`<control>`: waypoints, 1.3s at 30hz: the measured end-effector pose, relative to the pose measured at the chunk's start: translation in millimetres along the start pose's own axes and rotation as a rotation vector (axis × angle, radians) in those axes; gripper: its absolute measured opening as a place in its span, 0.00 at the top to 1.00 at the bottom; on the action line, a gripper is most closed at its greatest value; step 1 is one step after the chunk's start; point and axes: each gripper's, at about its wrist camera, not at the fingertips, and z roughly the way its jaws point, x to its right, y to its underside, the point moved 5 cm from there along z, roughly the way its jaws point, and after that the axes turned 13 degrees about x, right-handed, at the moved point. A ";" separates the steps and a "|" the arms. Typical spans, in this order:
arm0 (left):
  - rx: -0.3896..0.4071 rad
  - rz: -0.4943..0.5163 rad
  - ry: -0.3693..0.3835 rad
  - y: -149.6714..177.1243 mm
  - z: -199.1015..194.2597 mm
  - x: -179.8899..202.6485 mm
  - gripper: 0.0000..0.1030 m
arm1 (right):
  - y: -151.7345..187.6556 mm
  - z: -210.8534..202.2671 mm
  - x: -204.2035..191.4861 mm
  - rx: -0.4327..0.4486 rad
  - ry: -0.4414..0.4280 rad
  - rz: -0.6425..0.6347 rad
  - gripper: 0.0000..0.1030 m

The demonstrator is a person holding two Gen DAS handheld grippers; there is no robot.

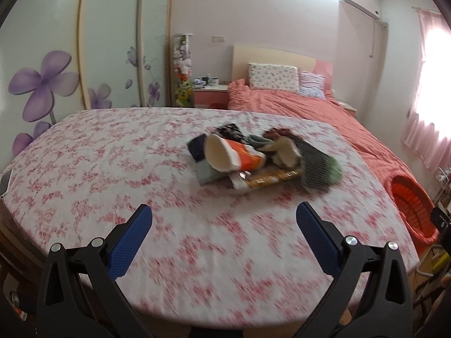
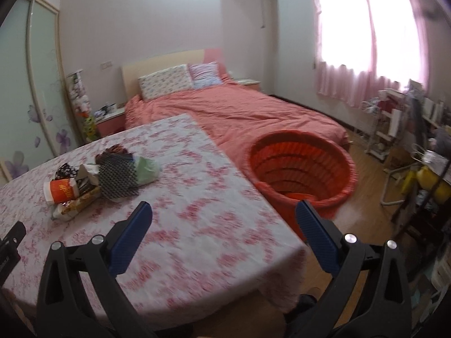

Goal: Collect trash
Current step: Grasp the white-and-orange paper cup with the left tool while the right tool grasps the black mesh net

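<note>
A pile of trash (image 1: 262, 157) lies on the table with the pink floral cloth (image 1: 112, 155): an orange and white paper cup (image 1: 236, 155), a black mesh piece (image 1: 315, 163), a yellow wrapper (image 1: 270, 178), a green bag. The pile also shows in the right wrist view (image 2: 101, 177). An orange basket (image 2: 301, 166) stands on the floor right of the table; it also shows in the left wrist view (image 1: 411, 205). My left gripper (image 1: 224, 219) is open and empty, short of the pile. My right gripper (image 2: 224, 219) is open and empty over the table's right edge.
A bed with a coral cover (image 2: 239, 112) lies behind the table. A wardrobe with flower doors (image 1: 56, 56) is at the left. Racks and clutter (image 2: 408, 140) stand under the pink-curtained window at the right. Wood floor (image 2: 366, 197) surrounds the basket.
</note>
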 end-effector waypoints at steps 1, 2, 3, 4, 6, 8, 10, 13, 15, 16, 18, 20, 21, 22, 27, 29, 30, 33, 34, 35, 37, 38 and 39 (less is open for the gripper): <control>-0.001 -0.005 -0.008 -1.8 6.5 -3.3 0.02 | -0.2 7.4 -3.7 -0.002 -0.014 -0.001 0.04; -0.004 -0.010 -0.018 -3.9 14.2 -7.5 0.02 | -1.6 16.9 -12.7 0.000 -0.049 -0.002 0.04; -0.010 -0.015 -0.026 -5.2 21.8 -11.1 0.02 | -2.4 24.7 -20.8 -0.001 -0.076 -0.006 0.04; -0.020 -0.020 -0.031 -6.5 30.6 -14.4 0.02 | -3.3 34.2 -30.3 -0.010 -0.106 -0.013 0.04; -0.033 -0.019 -0.034 -7.2 45.3 -18.6 0.02 | -4.2 50.7 -46.5 -0.029 -0.153 -0.022 0.04; -0.054 -0.014 -0.034 -8.9 58.9 -21.9 0.02 | -3.9 69.3 -66.0 -0.048 -0.194 -0.030 0.04; -0.059 -0.018 -0.039 -10.5 66.4 -24.5 0.02 | -2.8 88.1 -85.6 -0.064 -0.234 -0.039 0.09; -0.045 -0.015 -0.035 -15.9 73.4 -30.0 0.02 | 2.9 114.4 -107.4 -0.104 -0.308 -0.038 0.19; -0.032 -0.013 -0.028 -19.1 76.8 -31.0 0.02 | 5.4 130.9 -124.4 -0.132 -0.344 -0.035 0.23; -0.030 -0.011 -0.023 -20.3 79.2 -30.7 0.02 | 5.9 138.4 -134.0 -0.141 -0.357 -0.037 0.25; -0.029 -0.011 -0.007 -21.3 84.7 -29.0 0.02 | 4.9 145.6 -145.0 -0.145 -0.373 -0.044 0.28; -0.031 -0.011 0.012 -22.6 88.7 -26.4 0.02 | 6.5 156.3 -160.4 -0.157 -0.382 -0.065 0.37; -0.033 -0.013 0.020 -22.6 91.5 -25.4 0.02 | 8.6 161.1 -164.3 -0.167 -0.385 -0.071 0.40; -0.037 -0.016 0.029 -22.6 94.1 -24.1 0.02 | 10.6 165.7 -166.1 -0.178 -0.386 -0.075 0.46; -0.063 -0.030 0.077 -23.0 105.9 -18.0 0.09 | 24.5 178.1 -172.9 -0.233 -0.419 -0.081 0.74; -0.088 -0.045 0.102 -21.8 111.8 -15.2 0.17 | 24.2 174.9 -170.8 -0.223 -0.429 -0.083 0.85; -0.097 -0.052 0.110 -20.4 114.8 -14.7 0.18 | 23.3 173.3 -169.4 -0.220 -0.431 -0.080 0.86; -0.126 -0.076 0.138 -17.8 120.8 -11.7 0.24 | 18.4 168.3 -162.0 -0.203 -0.435 -0.067 0.88; -0.131 -0.079 0.142 -17.5 121.7 -10.4 0.26 | 16.8 166.7 -159.1 -0.198 -0.436 -0.063 0.88; -0.132 -0.078 0.144 -17.0 122.2 -9.4 0.28 | 14.9 164.8 -156.0 -0.192 -0.436 -0.058 0.88; -0.135 -0.076 0.153 -16.6 122.2 -7.5 0.31 | 12.4 162.2 -151.0 -0.180 -0.432 -0.054 0.88; -0.140 -0.077 0.162 -16.7 122.6 -5.3 0.33 | 11.1 161.0 -148.4 -0.173 -0.428 -0.054 0.88; -0.143 -0.078 0.168 -16.1 123.1 -5.0 0.34 | 9.4 160.0 -146.8 -0.167 -0.424 -0.053 0.88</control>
